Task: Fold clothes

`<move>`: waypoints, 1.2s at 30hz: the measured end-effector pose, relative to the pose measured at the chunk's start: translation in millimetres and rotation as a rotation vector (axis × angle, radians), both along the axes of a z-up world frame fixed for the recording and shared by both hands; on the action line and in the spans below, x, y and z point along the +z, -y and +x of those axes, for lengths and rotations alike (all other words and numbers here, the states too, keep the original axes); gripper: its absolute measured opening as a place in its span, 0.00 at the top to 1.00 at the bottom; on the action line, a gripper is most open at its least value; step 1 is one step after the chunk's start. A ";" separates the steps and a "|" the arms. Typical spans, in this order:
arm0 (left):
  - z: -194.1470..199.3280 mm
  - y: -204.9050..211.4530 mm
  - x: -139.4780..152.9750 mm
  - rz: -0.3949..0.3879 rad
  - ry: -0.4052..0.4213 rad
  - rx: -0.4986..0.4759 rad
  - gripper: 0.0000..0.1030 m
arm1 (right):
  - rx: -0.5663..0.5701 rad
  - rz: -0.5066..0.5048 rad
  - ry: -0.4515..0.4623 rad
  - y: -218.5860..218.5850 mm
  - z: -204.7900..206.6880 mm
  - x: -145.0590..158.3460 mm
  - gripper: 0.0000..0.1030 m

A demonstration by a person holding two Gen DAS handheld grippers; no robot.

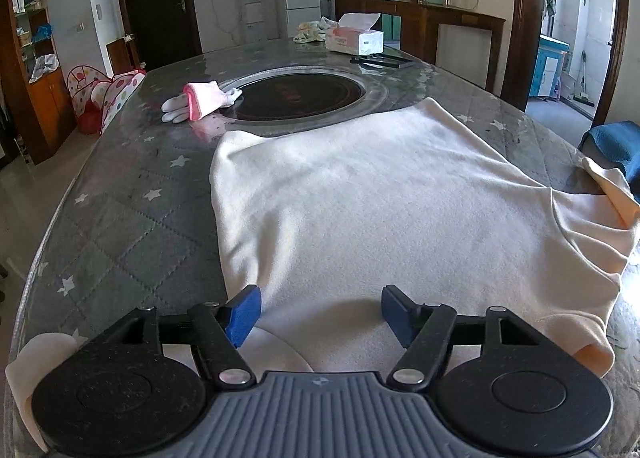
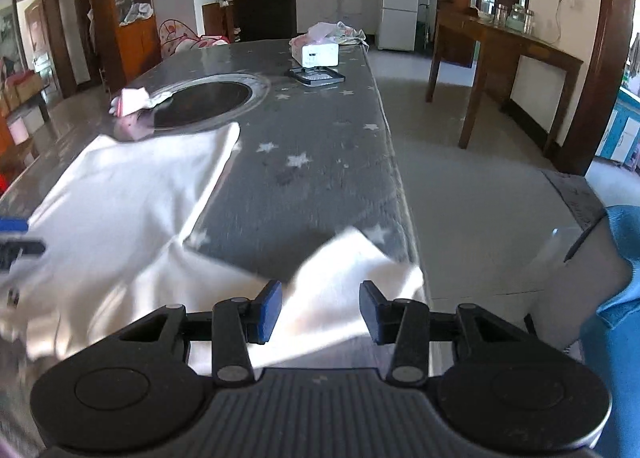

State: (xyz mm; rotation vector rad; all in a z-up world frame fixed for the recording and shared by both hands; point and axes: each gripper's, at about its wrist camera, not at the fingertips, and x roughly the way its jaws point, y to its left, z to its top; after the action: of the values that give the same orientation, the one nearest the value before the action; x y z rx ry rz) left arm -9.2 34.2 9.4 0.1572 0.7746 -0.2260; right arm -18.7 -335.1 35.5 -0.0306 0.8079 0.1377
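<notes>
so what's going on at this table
A person with a two-finger gripper in each hand is folding a cream-white top spread flat on the grey star-patterned table. The left gripper hovers open over the garment's near edge, gripping nothing. The right gripper is open above a sleeve lying near the table's right edge, not pinching it. No fold looks finished. A pink-and-white glove and a tissue box sit further back.

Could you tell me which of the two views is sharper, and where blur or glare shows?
Left wrist view: sharp; sunlight bands cross the cream fleece garment, and the glossy grey star-patterned table cover reflects light near the dark round inset. Right wrist view: motion-smeared, mostly on the garment's sleeve at the table edge; fisheye bending in both.
</notes>
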 end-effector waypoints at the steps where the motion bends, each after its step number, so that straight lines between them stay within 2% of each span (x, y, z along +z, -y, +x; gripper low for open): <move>1: -1.2 1.1 1.1 0.001 0.000 -0.003 0.31 | -0.004 0.001 -0.005 -1.6 8.1 -2.6 0.59; 5: -8.0 7.3 10.2 -0.017 0.006 -0.037 0.30 | -0.031 -0.018 -0.049 -8.2 36.9 -18.4 0.61; 8: -14.1 15.0 17.8 -0.044 0.011 -0.080 0.27 | -0.036 -0.053 -0.066 -15.0 43.1 -28.7 0.66; 9: -16.3 19.2 19.8 -0.054 0.009 -0.100 0.26 | -0.033 -0.072 -0.059 -17.4 42.6 -29.7 0.70; 10: -18.7 24.2 21.3 -0.064 0.008 -0.126 0.26 | -0.033 -0.085 -0.056 -18.8 41.7 -29.4 0.85; 11: -21.2 29.4 22.7 -0.074 0.007 -0.152 0.26 | -0.034 -0.096 -0.054 -19.1 40.6 -28.5 0.93; 14: -26.9 48.1 24.8 -0.106 0.000 -0.231 0.26 | -0.045 -0.109 -0.022 -14.8 32.5 -22.3 0.97; 18: -34.7 76.0 22.1 -0.128 -0.012 -0.333 0.26 | -0.073 -0.102 0.051 -4.0 14.5 -6.1 0.98; 21: -41.6 93.9 16.4 -0.097 -0.008 -0.391 0.26 | -0.105 -0.100 0.102 6.7 -4.6 5.5 0.98; 24: -45.2 101.3 10.0 -0.082 -0.023 -0.433 0.26 | -0.148 -0.097 0.105 18.7 -20.8 3.1 0.98; 27: -47.1 102.1 2.5 -0.055 -0.042 -0.458 0.26 | -0.204 -0.080 0.056 32.7 -30.0 -12.8 0.96; 29: -47.4 99.4 -2.8 -0.041 -0.058 -0.465 0.26 | -0.242 -0.074 0.015 41.7 -33.4 -25.4 0.87; 31: -49.6 97.1 -5.8 -0.020 -0.054 -0.482 0.26 | -0.263 -0.068 0.005 47.3 -37.0 -29.9 0.83; 33: -52.1 96.6 -5.7 0.004 -0.049 -0.499 0.26 | -0.276 -0.070 0.025 49.3 -39.2 -26.0 0.82; 36: -55.9 96.3 -2.8 0.019 -0.044 -0.510 0.26 | -0.302 -0.088 0.077 50.1 -39.2 -16.0 0.72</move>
State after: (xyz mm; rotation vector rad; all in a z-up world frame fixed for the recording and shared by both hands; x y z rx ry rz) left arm -65.2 -62.1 6.6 0.3692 0.7709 -0.7067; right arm -57.9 -385.2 19.6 0.0034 0.7327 -0.1834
